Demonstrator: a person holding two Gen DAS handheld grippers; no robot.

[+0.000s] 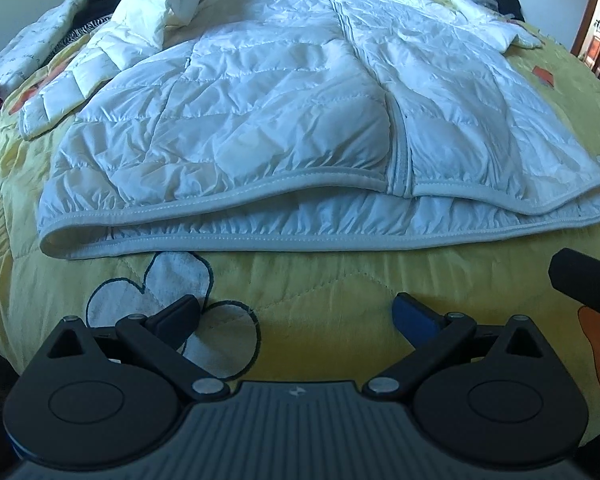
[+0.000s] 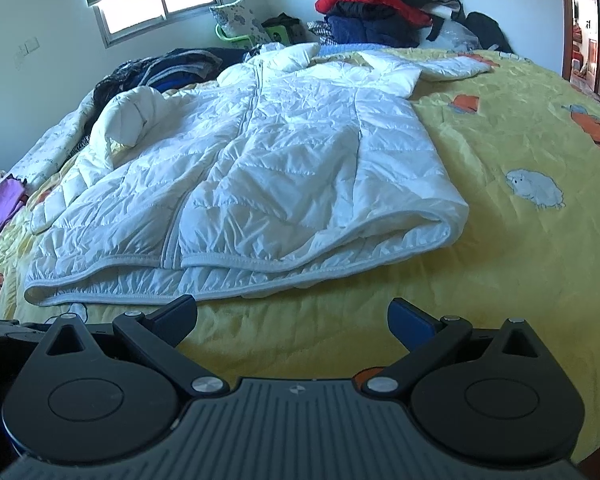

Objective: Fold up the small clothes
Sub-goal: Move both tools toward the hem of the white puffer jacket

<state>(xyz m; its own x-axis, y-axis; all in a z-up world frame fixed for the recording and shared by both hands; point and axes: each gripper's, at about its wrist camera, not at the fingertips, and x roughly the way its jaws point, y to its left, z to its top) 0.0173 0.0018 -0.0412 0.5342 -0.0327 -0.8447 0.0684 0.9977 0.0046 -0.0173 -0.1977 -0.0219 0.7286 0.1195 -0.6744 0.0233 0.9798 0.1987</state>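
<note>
Quilt (image 2: 500,240): yellow, spread over the bed; bare cloth is seen right of the jacket and along the near edge.
Jacket (image 1: 260,112): white, laid flat mid-quilt, zipped, hem nearest both grippers.
Left gripper (image 1: 296,314): fingers spread, nothing held, just short of the hem.
Right gripper (image 2: 292,314): fingers spread, nothing held, near the hem.

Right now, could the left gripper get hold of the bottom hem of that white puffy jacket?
Probably yes. The left gripper is open and points at the hem of the white jacket. Only bare yellow quilt lies between them.
</note>
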